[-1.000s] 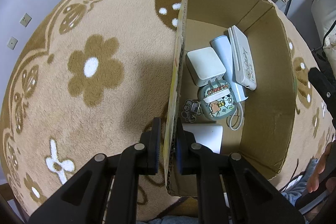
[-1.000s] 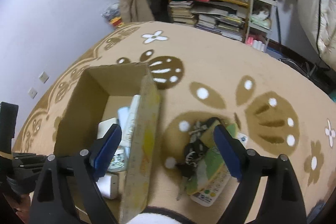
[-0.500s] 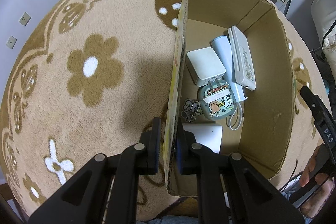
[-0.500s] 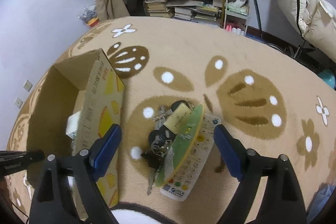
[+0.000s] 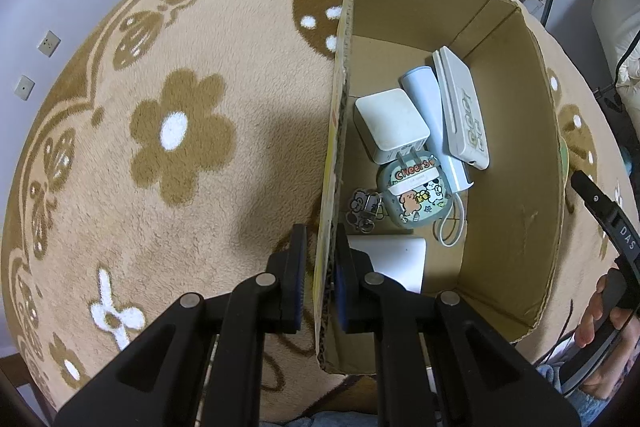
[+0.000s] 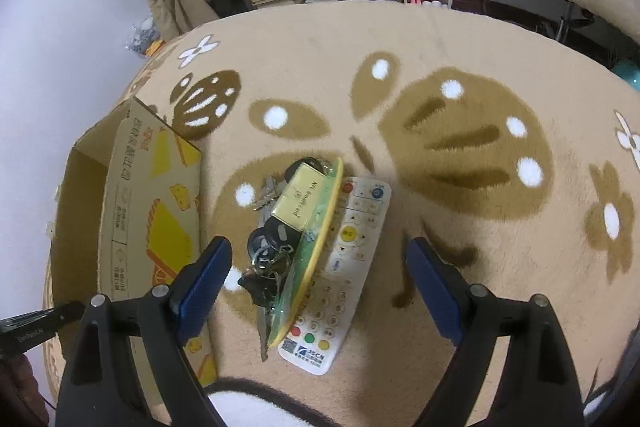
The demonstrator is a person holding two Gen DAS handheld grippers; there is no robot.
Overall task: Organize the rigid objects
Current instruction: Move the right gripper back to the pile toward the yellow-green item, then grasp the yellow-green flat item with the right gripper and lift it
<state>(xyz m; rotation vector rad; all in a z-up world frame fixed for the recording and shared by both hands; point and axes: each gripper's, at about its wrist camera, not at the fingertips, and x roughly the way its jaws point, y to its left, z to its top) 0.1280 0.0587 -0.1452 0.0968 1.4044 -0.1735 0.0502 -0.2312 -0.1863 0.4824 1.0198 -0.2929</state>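
L claw [image 5: 319,281] was clamped on the near wall of the cardboard box [image 5: 516,187] on the rug [image 5: 160,131]. R claw [image 6: 319,281] gaped wide above keys [image 6: 268,247], remote [image 6: 344,267] beside box.

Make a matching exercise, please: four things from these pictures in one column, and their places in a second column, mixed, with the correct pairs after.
Things:
1. white charger
2. remote control
3. left gripper
4. right gripper

Places:
A. on the carpet, outside the box
B. inside the cardboard box
C. open, above the bunch of keys
D. clamped on the box wall

Pairs: 1-B, 2-A, 3-D, 4-C
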